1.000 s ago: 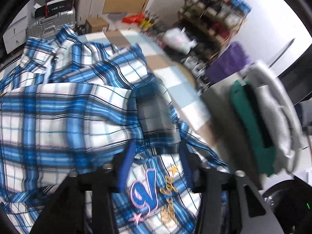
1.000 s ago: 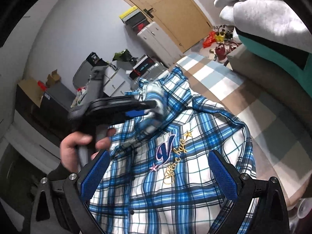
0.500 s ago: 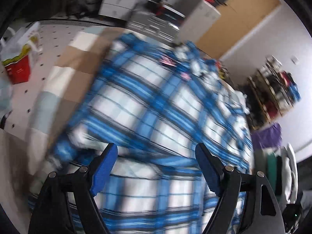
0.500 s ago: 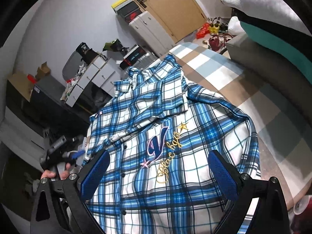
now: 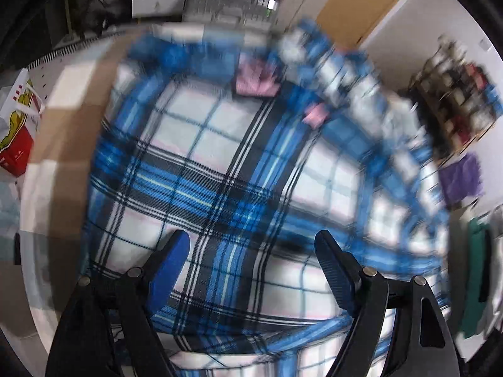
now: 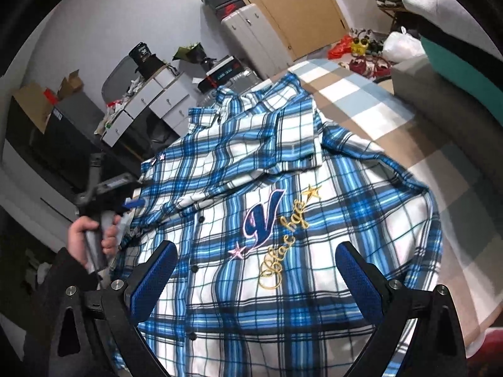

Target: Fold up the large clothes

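Observation:
A blue-and-white plaid shirt [image 6: 283,194] lies front up on the checked table cover [image 6: 371,106]. It bears a blue "V" and gold script on the chest, and one sleeve is folded across its upper part. My right gripper [image 6: 256,248] hovers open over the lower chest, nothing between its pads. My left gripper [image 5: 251,242] points steeply down over blurred plaid cloth [image 5: 226,163], jaws wide and empty. In the right wrist view the left gripper [image 6: 125,194] sits at the shirt's left edge, held by a hand [image 6: 91,235].
Folded grey and teal clothes [image 6: 456,72] are stacked at the right of the table. A red-and-white bag [image 5: 15,132] stands off the left side. White drawers [image 6: 157,100], a suitcase and a wooden door [image 6: 292,9] line the far wall. A shoe rack [image 5: 456,94] stands at right.
My left gripper let go of the cloth it held over the chest, opened wide and swung out and down to the shirt's left edge. The right gripper drifted slightly, staying open.

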Available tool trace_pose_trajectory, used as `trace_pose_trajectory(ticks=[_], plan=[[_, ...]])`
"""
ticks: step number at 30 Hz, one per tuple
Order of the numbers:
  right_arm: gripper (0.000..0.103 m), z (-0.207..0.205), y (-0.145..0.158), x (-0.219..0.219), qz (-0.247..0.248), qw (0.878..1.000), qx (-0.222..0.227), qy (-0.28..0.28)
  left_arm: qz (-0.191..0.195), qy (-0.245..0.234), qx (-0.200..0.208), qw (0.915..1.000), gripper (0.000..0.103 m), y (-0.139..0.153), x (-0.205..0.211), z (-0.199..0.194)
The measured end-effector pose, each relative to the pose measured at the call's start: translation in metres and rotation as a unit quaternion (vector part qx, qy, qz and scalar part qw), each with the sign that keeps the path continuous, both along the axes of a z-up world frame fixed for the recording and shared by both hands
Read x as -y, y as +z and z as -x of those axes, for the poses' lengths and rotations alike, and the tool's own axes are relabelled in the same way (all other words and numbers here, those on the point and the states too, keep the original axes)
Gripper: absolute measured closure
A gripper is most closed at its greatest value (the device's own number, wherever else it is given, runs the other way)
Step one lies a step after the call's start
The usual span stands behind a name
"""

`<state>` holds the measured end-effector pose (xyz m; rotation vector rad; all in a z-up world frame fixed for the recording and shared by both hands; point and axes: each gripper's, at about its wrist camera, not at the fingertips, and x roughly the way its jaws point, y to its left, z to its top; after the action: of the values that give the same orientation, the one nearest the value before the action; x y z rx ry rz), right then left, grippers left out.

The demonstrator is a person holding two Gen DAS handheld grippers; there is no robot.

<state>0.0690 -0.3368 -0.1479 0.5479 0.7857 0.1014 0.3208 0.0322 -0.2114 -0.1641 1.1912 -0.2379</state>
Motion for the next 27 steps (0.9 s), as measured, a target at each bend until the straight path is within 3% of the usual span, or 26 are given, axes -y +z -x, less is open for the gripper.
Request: trace_pose_trajectory(ticks=[2,4,7,10,13,17,18,19,21,24,26,27], plan=[[0.001,0.001,0.001,0.001,0.000,1.000,0.001,0.002,-0.028,-0.024,-0.016,0.9992,0.025,0.000,0.010,-0.005],[0.001,0.002,0.001,0.001,-0.004,1.000,0.002,0.013,-0.019,-0.044,-0.033,0.9983,0.025,0.011,0.011,-0.014],[0.001,0.003,0.005,-0.003,-0.003,1.000,0.010,0.027,0.038,-0.034,0.011,0.9986,0.025,0.051,0.005,-0.024],[0.001,0.005,0.010,-0.011,0.004,0.999,0.023,0.047,0.063,-0.027,0.049,0.9965,0.024,0.072,0.012,-0.035],[0.001,0.006,0.013,-0.017,0.006,0.997,0.032,0.063,0.077,-0.032,0.039,0.9957,0.024,0.056,0.024,-0.046],[0.001,0.008,0.012,-0.015,-0.003,0.997,0.033,0.069,0.091,-0.024,-0.034,0.9949,0.026,0.006,0.027,-0.057],[0.001,0.008,0.012,-0.015,-0.004,0.997,0.033,0.070,0.108,-0.012,0.002,0.9941,0.025,0.014,0.023,-0.052],[0.001,0.008,0.012,-0.014,-0.008,0.997,0.033,0.072,0.121,-0.009,-0.015,0.9924,0.025,0.012,0.022,-0.056],[0.001,0.009,0.011,-0.012,-0.014,0.997,0.033,0.073,0.110,0.000,-0.051,0.9926,0.027,0.019,0.023,-0.061],[0.001,0.010,0.012,-0.014,-0.019,0.996,0.033,0.079,0.077,-0.040,0.035,0.9956,0.024,0.061,0.044,-0.056],[0.001,0.010,0.014,-0.017,-0.021,0.996,0.038,0.082,0.040,-0.044,0.050,0.9970,0.024,0.062,0.053,-0.055],[0.001,0.011,0.015,-0.018,-0.020,0.996,0.040,0.083,0.032,-0.040,0.038,0.9980,0.024,0.054,0.057,-0.057]])
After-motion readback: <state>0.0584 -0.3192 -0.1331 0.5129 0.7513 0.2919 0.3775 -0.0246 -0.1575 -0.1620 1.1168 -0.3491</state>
